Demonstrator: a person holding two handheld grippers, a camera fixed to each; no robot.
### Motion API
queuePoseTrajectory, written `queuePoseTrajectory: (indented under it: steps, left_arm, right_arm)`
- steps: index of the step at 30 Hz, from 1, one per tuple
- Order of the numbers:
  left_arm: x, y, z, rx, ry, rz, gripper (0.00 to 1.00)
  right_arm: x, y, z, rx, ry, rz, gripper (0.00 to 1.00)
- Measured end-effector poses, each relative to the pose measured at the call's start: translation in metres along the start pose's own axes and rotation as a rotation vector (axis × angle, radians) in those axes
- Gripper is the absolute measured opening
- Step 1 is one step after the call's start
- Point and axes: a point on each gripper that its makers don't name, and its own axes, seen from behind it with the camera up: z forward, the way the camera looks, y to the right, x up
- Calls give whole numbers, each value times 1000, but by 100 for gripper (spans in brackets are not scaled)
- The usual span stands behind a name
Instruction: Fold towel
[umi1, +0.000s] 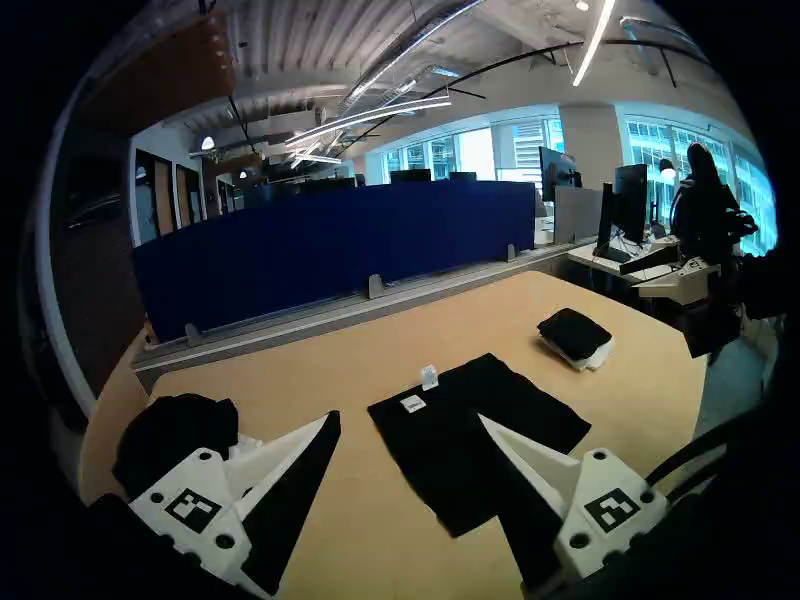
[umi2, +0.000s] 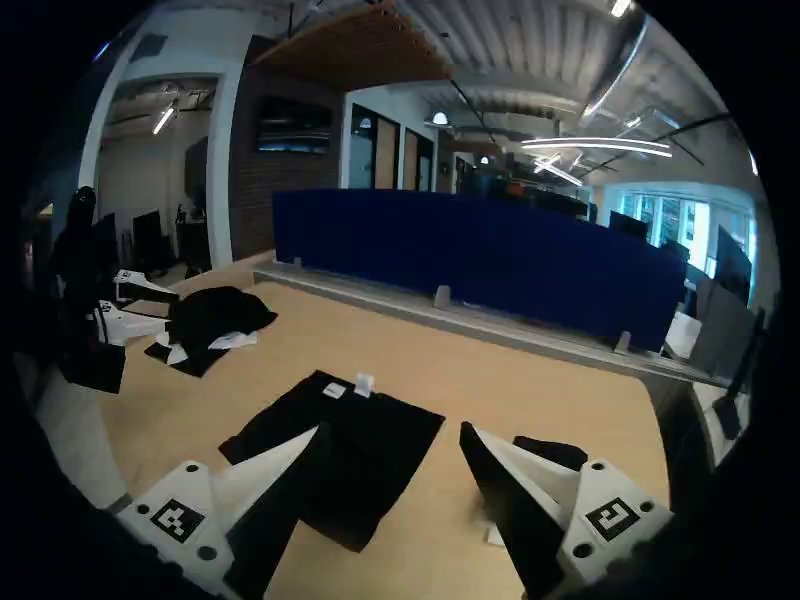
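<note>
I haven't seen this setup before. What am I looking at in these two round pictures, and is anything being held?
A person holds a two-finger gripper in each hand, and a camera rides on each, looking forward along it. One picture is from the left gripper, the other from the right gripper. Both are open and hold nothing. On the wooden table a black towel lies flat, with a crumpled black cloth to one side and a folded black towel to the other. A blue divider stands behind.

Towel (umi1: 440, 445) flat on table (umi1: 350, 350), divider (umi1: 340, 240) behind
</note>
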Motion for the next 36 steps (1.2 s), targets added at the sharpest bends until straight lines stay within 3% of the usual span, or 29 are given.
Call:
queuePoseTrajectory:
  steps: [15,36]
  left_arm:
    - [-55,25,21,-57,-85,34,91]
    - [-160,55,53,-146,-266,61,91]
  right_arm:
    - [-56,-16,19,55,-102,-11,100]
    - [-147,-36,56,109,-243,-37,100]
